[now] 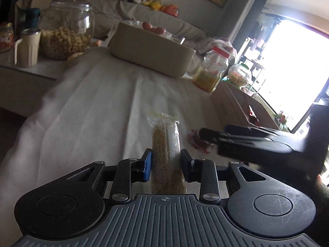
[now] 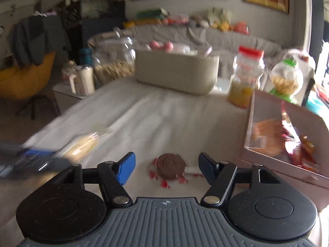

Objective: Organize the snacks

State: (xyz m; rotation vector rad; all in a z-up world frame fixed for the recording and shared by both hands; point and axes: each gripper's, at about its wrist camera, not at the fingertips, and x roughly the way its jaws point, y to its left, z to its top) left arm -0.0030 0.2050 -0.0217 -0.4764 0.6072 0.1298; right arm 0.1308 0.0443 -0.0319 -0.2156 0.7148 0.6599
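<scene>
Step in hand is pick-up: left fingers (image 1: pixel 166 165) grip a packet (image 1: pixel 165 144) of grain, long axis pointing away over the worktop (image 1: pixel 92 103), while right fingers (image 2: pixel 166 167) stand open astride a cookie (image 2: pixel 170 166) lying flat; next, apparently, closing and carrying both to the box (image 2: pixel 287 156).

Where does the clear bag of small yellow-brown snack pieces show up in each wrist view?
Left wrist view: the clear snack bag stands lower centre, clamped between the left gripper fingers.
Right wrist view: the same bag is a blurred streak at lower left, beside the left gripper's blue pad, and left of the round brown snack.
Shared landmark: the beige tub at the far end of the white cloth.
</scene>
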